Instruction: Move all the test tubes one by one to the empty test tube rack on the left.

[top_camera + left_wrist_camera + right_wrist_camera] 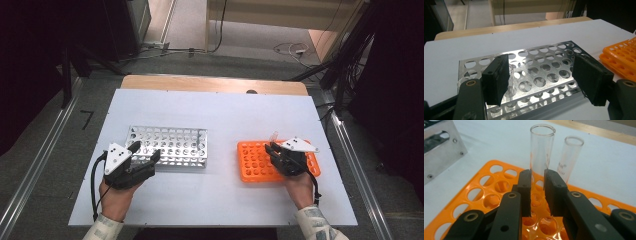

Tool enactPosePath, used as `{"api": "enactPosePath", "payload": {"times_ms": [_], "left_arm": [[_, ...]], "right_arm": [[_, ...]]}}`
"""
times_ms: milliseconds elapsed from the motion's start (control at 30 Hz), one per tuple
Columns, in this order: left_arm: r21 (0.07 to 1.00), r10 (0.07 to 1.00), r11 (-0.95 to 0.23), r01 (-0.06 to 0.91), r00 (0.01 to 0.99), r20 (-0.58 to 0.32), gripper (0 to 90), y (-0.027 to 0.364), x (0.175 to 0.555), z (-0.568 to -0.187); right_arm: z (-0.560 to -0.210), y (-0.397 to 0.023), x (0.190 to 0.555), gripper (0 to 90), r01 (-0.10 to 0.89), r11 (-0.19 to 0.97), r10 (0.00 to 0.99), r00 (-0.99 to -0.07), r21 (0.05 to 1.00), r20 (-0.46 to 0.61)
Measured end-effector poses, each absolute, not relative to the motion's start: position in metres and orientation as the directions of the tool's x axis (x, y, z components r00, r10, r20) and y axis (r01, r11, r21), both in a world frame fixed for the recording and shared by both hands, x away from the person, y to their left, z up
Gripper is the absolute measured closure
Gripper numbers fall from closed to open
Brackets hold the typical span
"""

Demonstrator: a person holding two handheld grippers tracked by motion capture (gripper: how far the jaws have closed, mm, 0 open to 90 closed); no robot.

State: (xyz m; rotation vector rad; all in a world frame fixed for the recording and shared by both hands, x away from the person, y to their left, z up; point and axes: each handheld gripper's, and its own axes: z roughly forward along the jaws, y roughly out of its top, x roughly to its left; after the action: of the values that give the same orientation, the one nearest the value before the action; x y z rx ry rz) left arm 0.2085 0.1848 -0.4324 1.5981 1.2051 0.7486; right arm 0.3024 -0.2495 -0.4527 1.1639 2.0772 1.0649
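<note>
Left gripper wide open, holds nothing, hovers at near edge of metal rack. In left gripper view we see one glass tube in metal rack, near left jaw; other holes look empty.

Right gripper closed on tube standing in orange rack at right of desk. Second tube stands just beside.

Risk, we judge: tilted lift jams glass in hole or knocks the neighbour; smooth glass may slip.
</note>
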Motion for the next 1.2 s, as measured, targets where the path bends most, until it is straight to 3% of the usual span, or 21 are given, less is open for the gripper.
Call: {"api": "enactPosePath", "payload": {"times_ms": [433,1200], "left_arm": [[0.93,0.943,-0.048,0.364,0.323,-0.078,26.9,0.184,0.21,-0.434],[0.929,0.933,-0.071,0.363,0.353,-0.067,26.4,0.173,0.209,-0.435]], "right_arm": [[-0.433,-0.25,0.287,73.0,0.41,0.282,0.859,-0.51,0.867,-0.038],[-0.435,-0.192,0.257,73.0,0.371,0.369,0.715,-0.699,0.852,-0.005]]}}
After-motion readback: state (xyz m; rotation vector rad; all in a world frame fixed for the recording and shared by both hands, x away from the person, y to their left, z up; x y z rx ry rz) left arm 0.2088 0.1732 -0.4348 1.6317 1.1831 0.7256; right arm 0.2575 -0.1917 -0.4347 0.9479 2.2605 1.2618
